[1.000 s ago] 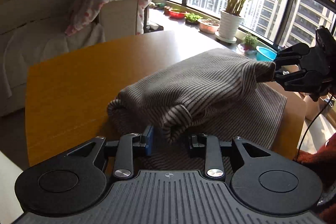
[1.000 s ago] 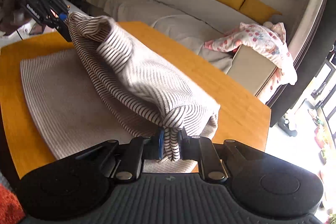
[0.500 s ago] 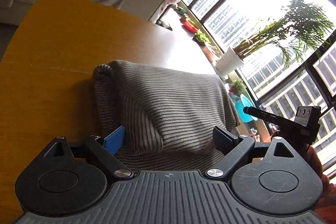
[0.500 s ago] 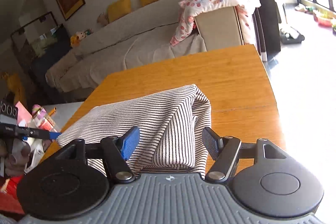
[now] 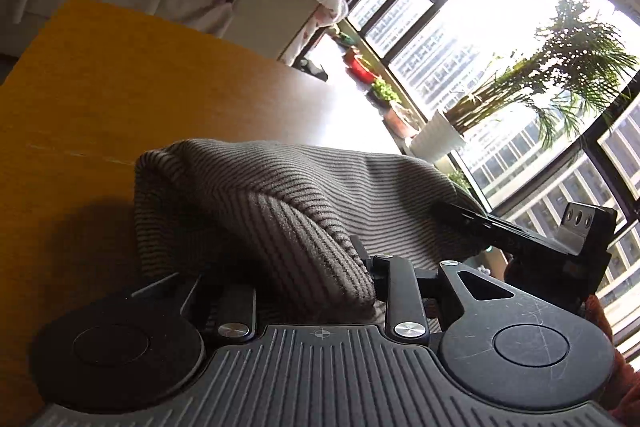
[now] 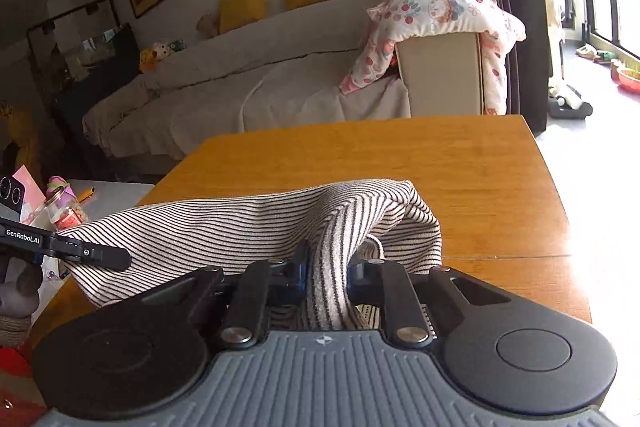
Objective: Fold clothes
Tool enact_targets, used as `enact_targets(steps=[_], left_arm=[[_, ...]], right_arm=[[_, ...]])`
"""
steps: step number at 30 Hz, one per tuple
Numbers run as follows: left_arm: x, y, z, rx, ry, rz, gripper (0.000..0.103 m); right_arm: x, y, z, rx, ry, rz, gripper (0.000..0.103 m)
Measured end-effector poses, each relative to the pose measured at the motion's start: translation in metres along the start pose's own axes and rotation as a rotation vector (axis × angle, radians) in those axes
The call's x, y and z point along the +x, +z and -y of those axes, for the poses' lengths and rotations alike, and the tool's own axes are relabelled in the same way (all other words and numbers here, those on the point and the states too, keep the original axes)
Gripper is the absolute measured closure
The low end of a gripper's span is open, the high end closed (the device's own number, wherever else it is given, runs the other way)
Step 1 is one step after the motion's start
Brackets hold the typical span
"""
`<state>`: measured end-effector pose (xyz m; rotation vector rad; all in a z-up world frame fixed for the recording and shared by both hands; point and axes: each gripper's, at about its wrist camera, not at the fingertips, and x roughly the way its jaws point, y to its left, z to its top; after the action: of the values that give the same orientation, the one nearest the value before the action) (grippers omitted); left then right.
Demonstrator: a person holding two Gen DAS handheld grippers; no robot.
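Striped sweater (image 5: 304, 187) lies bunched, partly folded, on the wooden counter (image 5: 120, 95), near the edge closest to the person. Left gripper (image 5: 320, 279) has its jaws just closed in on a thick fold of the sweater's near edge; the cloth fills the gap, so it is pinched. Right gripper (image 6: 326, 275) likewise has jaws just drawn in on a ridge of the striped fabric, nearly closed with the cloth clamped between them. Each gripper also shows in the other's view, at opposite ends of the garment. Step in hand looks like a fresh two-corner grasp for the next fold. To do it well: probably lift both ends together and level, keep the fabric taut between the two grips so no slack bunches in the middle, carry it over the lower layer and lay edges flush before letting go. Risk: jaws may hold only the top layer of a thick fold, so the under layer could slip and skew the fold. Sofa (image 6: 248, 95) behind is not involved.
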<state>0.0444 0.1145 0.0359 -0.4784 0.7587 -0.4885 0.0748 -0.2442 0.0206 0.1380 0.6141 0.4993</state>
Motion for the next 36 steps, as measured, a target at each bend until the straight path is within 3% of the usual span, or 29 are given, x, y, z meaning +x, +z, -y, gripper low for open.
enact_targets(steps=[3, 7, 10, 13, 17, 19, 24, 27, 29, 33, 36], left_arm=[[-0.019, -0.015, 0.014, 0.041, -0.006, -0.004, 0.074], [-0.005, -0.047, 0.004, 0.028, 0.046, -0.088, 0.065], [0.006, -0.061, -0.005, 0.007, 0.068, -0.115, 0.061], [0.001, -0.058, 0.003, 0.048, 0.074, -0.129, 0.053], [-0.020, -0.051, 0.018, 0.125, 0.092, -0.093, 0.038], [-0.032, -0.045, 0.024, 0.146, 0.093, -0.050, 0.027], [-0.056, -0.038, 0.041, 0.184, 0.021, 0.046, 0.019], [-0.055, -0.038, 0.045, 0.168, -0.079, 0.053, 0.013], [-0.042, -0.041, 0.043, 0.134, -0.118, 0.017, 0.008], [0.006, -0.057, 0.020, 0.024, -0.085, -0.130, 0.008], [0.023, -0.058, 0.011, 0.025, -0.082, -0.136, 0.008]], right_arm=[[-0.022, 0.000, -0.003, -0.003, 0.046, 0.018, 0.087], [-0.010, -0.026, 0.001, -0.044, 0.000, -0.048, 0.085], [0.009, -0.049, -0.001, -0.128, -0.069, -0.065, 0.074], [0.007, -0.046, -0.001, -0.140, -0.075, -0.055, 0.068], [0.000, -0.042, -0.002, -0.163, -0.118, -0.058, 0.036], [-0.008, -0.041, -0.001, -0.151, -0.128, -0.041, 0.027], [-0.023, -0.026, -0.001, -0.083, -0.103, 0.046, 0.000], [-0.026, -0.013, -0.002, -0.008, -0.031, 0.101, 0.000], [-0.024, -0.005, -0.001, 0.069, 0.048, 0.120, 0.000], [0.002, -0.002, 0.009, 0.249, 0.235, 0.057, 0.000], [0.031, -0.017, 0.013, 0.252, 0.193, -0.025, 0.000]])
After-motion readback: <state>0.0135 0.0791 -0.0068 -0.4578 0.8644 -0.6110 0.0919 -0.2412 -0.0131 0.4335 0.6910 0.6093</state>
